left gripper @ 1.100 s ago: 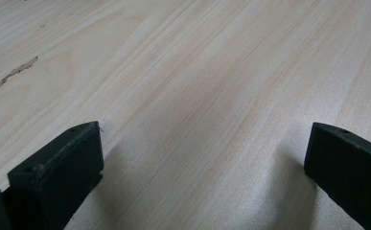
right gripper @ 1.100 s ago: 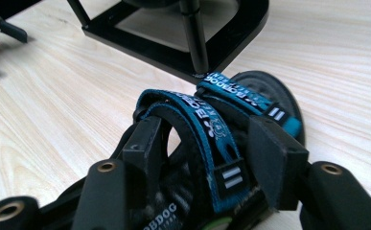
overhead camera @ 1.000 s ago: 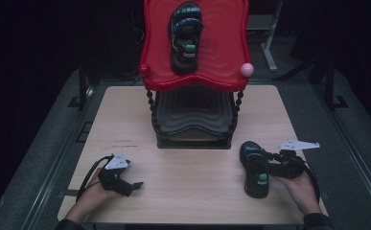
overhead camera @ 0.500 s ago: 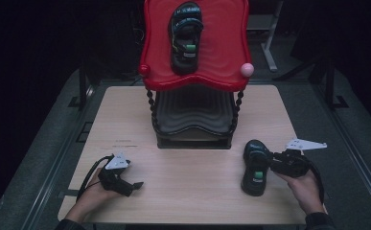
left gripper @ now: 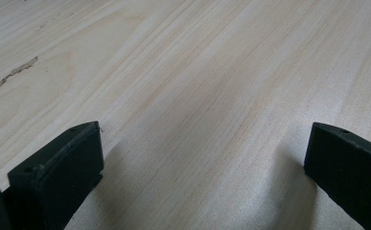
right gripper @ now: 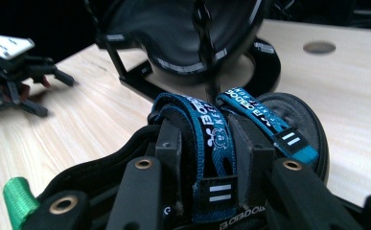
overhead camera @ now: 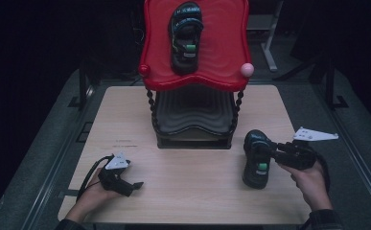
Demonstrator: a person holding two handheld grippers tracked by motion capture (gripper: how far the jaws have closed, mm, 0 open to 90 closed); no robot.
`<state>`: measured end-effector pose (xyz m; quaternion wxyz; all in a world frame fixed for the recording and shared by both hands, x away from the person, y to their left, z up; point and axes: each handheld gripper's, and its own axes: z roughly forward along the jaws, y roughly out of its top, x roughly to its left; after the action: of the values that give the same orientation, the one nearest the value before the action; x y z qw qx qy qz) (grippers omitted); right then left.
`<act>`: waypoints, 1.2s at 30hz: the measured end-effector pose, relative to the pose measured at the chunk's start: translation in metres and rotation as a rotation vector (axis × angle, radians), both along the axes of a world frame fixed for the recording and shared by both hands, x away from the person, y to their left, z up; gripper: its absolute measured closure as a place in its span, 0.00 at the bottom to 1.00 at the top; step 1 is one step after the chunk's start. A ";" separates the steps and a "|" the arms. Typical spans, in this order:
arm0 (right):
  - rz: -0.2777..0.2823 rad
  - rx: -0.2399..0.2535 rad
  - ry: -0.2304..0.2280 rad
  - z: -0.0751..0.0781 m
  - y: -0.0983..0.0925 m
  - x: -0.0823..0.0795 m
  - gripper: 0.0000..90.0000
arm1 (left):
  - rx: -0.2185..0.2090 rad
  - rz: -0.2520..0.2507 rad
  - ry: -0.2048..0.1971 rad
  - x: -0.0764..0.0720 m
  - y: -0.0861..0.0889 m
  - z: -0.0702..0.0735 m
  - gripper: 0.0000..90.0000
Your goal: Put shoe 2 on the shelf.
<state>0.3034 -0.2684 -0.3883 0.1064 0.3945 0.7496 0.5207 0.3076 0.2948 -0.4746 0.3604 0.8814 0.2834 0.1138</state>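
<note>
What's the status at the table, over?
Right gripper shut on sandal strap, jaws just closed. Left gripper open, idle on table. Second sandal on red top shelf. Path clear.

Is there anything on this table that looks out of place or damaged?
Nothing looks damaged or spilled. One sandal lies on the red top shelf; its mate is on the table, its strap clamped in the right gripper. The pair is simply split.
</note>
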 end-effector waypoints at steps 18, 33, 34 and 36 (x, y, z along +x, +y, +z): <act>0.001 0.027 -0.124 0.079 0.001 0.015 0.74 | -0.002 0.002 0.000 0.000 0.000 0.000 0.00; 0.004 0.038 -0.228 0.152 -0.003 0.024 0.75 | 0.001 -0.001 0.001 0.000 0.000 0.000 0.00; 0.004 0.040 -0.235 0.157 -0.003 0.025 0.75 | 0.001 0.000 0.001 0.000 0.000 0.000 0.00; 0.004 0.042 -0.251 0.166 -0.004 0.026 0.75 | 0.004 -0.003 0.001 0.000 0.000 0.000 0.00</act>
<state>0.3294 -0.2724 -0.2222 0.1902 0.3271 0.7201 0.5817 0.3077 0.2950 -0.4744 0.3587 0.8825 0.2823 0.1133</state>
